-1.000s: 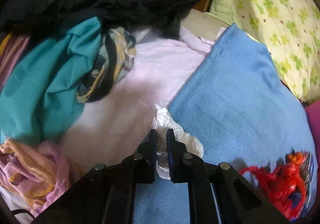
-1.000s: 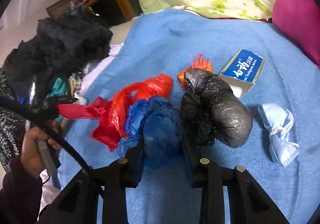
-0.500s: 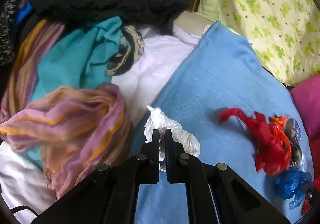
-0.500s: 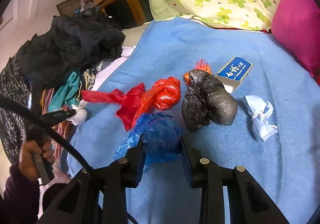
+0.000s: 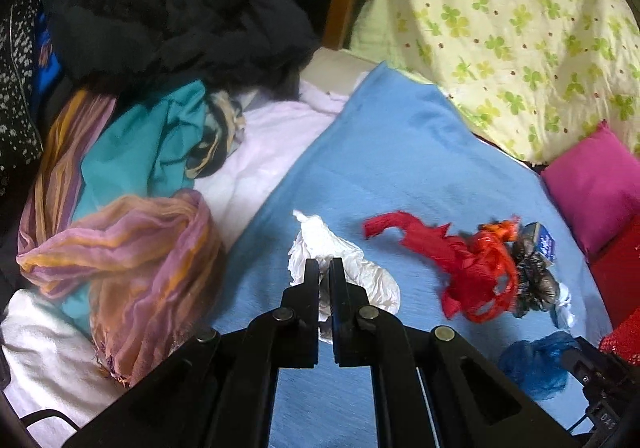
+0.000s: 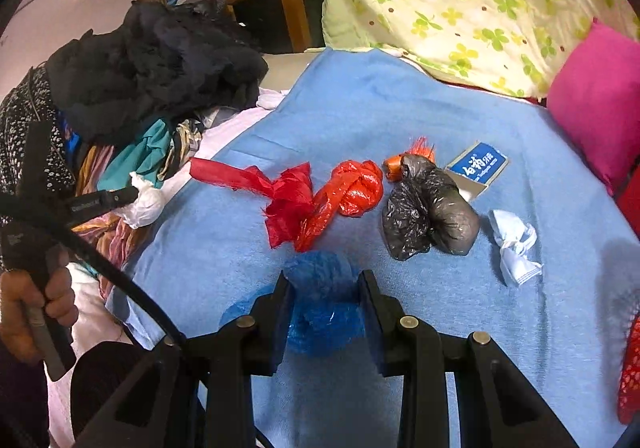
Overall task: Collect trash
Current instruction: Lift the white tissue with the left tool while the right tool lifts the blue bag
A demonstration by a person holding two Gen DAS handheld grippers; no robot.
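Observation:
My left gripper (image 5: 324,264) is shut on a crumpled white plastic bag (image 5: 360,272) and holds it above the blue blanket (image 5: 400,151); this bag also shows in the right wrist view (image 6: 144,203). My right gripper (image 6: 323,280) is shut on a crumpled blue plastic bag (image 6: 320,288), also seen in the left wrist view (image 5: 532,364). On the blanket (image 6: 400,107) lie red plastic bags (image 6: 320,195), a black plastic bag (image 6: 428,215), a blue and white carton (image 6: 478,167) and a knotted white bag (image 6: 514,244).
A heap of clothes (image 5: 140,151) lies at the left, with black garments (image 5: 168,7) on top. A clover-print quilt (image 5: 500,27) and a pink cushion (image 5: 596,187) stand at the back right. A red net item (image 6: 630,368) is at the right edge.
My left gripper has carried the white bag right, from the clothes heap over the blue blanket. My right gripper has pulled back toward me with the blue bag.

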